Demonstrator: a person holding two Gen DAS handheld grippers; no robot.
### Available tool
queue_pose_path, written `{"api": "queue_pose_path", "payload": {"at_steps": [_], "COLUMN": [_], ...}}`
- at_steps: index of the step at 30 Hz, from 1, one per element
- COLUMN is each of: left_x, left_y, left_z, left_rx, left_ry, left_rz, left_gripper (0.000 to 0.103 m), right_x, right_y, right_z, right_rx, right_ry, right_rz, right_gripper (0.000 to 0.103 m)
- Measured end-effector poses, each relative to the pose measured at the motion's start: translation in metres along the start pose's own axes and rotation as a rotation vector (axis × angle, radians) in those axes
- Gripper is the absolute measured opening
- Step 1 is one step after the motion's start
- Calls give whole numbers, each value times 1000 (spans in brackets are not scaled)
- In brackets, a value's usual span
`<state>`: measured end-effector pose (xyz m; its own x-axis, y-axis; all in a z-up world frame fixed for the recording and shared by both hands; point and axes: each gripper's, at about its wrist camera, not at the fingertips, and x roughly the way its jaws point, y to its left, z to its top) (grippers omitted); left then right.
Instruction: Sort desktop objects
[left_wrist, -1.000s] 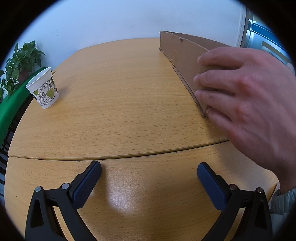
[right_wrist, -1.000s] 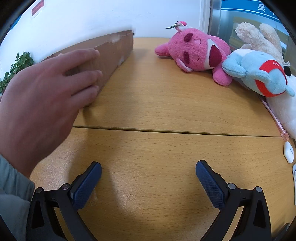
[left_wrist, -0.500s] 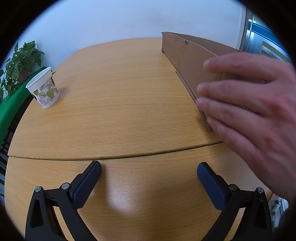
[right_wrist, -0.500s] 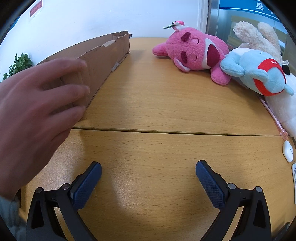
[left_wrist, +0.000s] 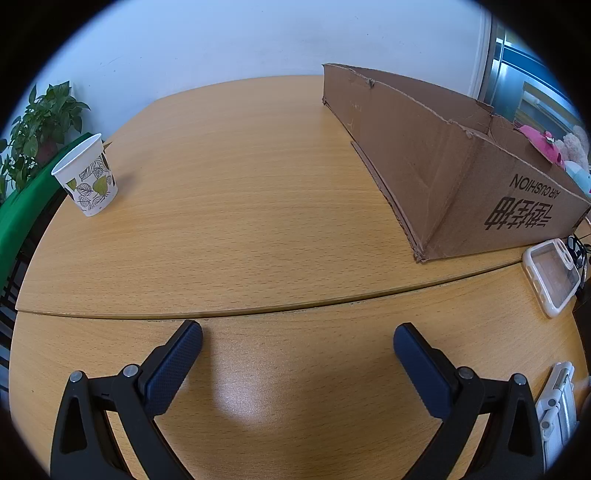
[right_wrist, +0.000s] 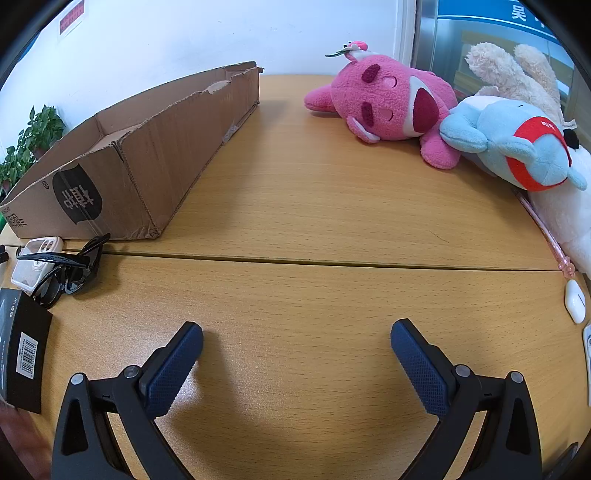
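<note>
My left gripper (left_wrist: 297, 343) and right gripper (right_wrist: 296, 341) both hang spread wide over the wooden table (right_wrist: 314, 206), grasping nothing. The long cardboard box (right_wrist: 147, 147) is my landmark: black sunglasses (right_wrist: 62, 269) and a phone case (right_wrist: 35, 258) lie at its near end, a paper cup (left_wrist: 86, 175) well to its left, plush toys (right_wrist: 443, 118) to its right. What sits inside, I can't tell.
</note>
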<state>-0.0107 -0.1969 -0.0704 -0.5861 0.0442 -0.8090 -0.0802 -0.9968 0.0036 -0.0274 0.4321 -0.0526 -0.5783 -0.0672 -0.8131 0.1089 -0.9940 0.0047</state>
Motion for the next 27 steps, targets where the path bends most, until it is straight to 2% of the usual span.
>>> {"api": "queue_pose_path", "payload": {"at_steps": [27], "left_x": [-3], "left_y": [0], "left_z": [-2], "left_rx": [-2], "left_ry": [0], "left_rz": [2], "left_gripper": [103], "right_x": [0], "right_y": [0], "right_z": [0], "right_rx": [0], "right_ry": [0], "right_rz": [0], "right_gripper": [103]}}
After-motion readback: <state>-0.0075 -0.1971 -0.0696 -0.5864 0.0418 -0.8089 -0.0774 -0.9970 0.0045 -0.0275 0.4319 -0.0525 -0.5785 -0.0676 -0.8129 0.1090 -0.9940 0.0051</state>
